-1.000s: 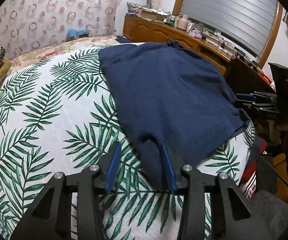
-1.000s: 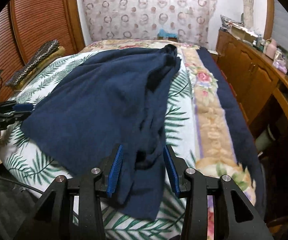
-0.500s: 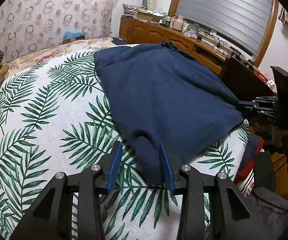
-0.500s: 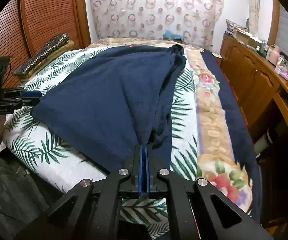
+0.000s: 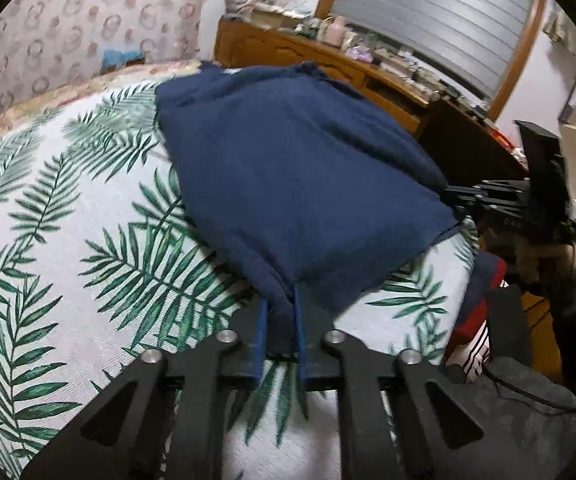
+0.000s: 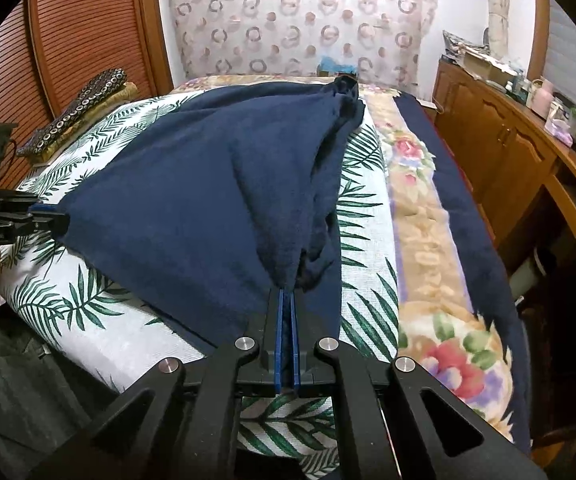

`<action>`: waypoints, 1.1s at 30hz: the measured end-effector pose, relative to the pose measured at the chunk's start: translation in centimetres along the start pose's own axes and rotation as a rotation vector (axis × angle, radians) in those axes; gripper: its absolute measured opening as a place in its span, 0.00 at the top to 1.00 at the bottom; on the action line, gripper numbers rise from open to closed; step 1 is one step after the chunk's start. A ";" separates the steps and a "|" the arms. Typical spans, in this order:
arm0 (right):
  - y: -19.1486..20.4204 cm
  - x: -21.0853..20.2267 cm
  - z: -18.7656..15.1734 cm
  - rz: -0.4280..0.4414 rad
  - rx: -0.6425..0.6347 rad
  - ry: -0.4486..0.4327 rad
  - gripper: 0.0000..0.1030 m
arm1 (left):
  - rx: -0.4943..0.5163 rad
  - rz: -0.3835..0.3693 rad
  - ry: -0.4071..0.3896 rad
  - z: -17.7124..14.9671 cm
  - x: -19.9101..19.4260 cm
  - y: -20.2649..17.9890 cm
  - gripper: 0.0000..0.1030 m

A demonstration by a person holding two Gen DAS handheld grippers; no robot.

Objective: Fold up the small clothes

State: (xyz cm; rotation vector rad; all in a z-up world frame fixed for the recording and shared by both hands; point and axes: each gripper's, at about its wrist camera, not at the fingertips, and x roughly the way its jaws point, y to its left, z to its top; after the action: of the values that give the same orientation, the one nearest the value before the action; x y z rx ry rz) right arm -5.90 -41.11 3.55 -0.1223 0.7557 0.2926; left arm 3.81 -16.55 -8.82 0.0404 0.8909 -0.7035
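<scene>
A navy blue garment (image 5: pixel 295 168) lies spread on the palm-leaf bedspread (image 5: pixel 68 240). My left gripper (image 5: pixel 280 304) is closing its jaws on the garment's near corner, and the cloth is bunched between the blue pads. In the right wrist view the same garment (image 6: pixel 192 200) is pulled taut between both grippers. My right gripper (image 6: pixel 286 300) is shut on a gathered fold at the garment's near edge. The left gripper (image 6: pixel 48 218) shows at the far left, clamped on the other corner. The right gripper (image 5: pixel 453 196) shows at the garment's right corner in the left wrist view.
A wooden dresser (image 6: pixel 507 152) crowded with small items runs along the bed's right side. A patterned cushion (image 6: pixel 80 108) lies at the bed's far left by a slatted wooden door (image 6: pixel 68 40). A red striped cloth (image 5: pixel 475 320) hangs below the bed edge. A floral blanket (image 6: pixel 419 216) borders the bedspread.
The right gripper's jaws closed on the garment's edge first, then the left gripper's jaws closed on the near corner. The cloth now rises taut between them.
</scene>
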 end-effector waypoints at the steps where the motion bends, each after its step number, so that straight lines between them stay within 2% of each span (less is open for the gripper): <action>1: -0.1 0.1 0.0 0.000 0.001 0.001 0.98 | 0.004 -0.008 -0.023 0.0 -0.7 -0.3 0.93; 8: -0.4 -0.7 0.1 -0.001 -0.003 -0.022 0.97 | 0.014 -0.035 -0.114 1.3 -3.7 -1.8 0.94; 11: -0.1 -1.3 0.4 -0.025 -0.012 -0.047 0.81 | 0.026 -0.055 -0.152 2.4 -4.6 -2.5 0.94; 14: 0.4 -2.0 0.7 -0.016 -0.012 -0.079 0.50 | 0.048 -0.073 -0.190 4.1 -5.5 -3.3 0.94; 15: 0.6 -2.2 0.8 -0.001 -0.014 -0.095 0.46 | 0.055 -0.075 -0.199 4.8 -5.6 -3.5 0.94; 22: 3.4 -3.1 1.4 0.099 -0.049 -0.158 0.43 | 0.090 -0.054 -0.242 8.8 -5.3 -3.8 0.94; 27: 4.7 -1.3 1.3 0.137 -0.097 -0.123 0.41 | 0.091 -0.024 -0.270 11.0 -5.0 -3.4 0.94; 33: 3.7 1.7 1.2 0.116 -0.092 -0.054 0.41 | 0.059 -0.010 -0.295 11.9 -5.0 -2.4 0.94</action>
State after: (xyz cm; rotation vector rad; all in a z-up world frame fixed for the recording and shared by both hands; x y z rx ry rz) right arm -5.11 -36.93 3.19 -0.1574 0.6974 0.4393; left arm 8.64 -19.38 3.00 -0.0149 0.5882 -0.7233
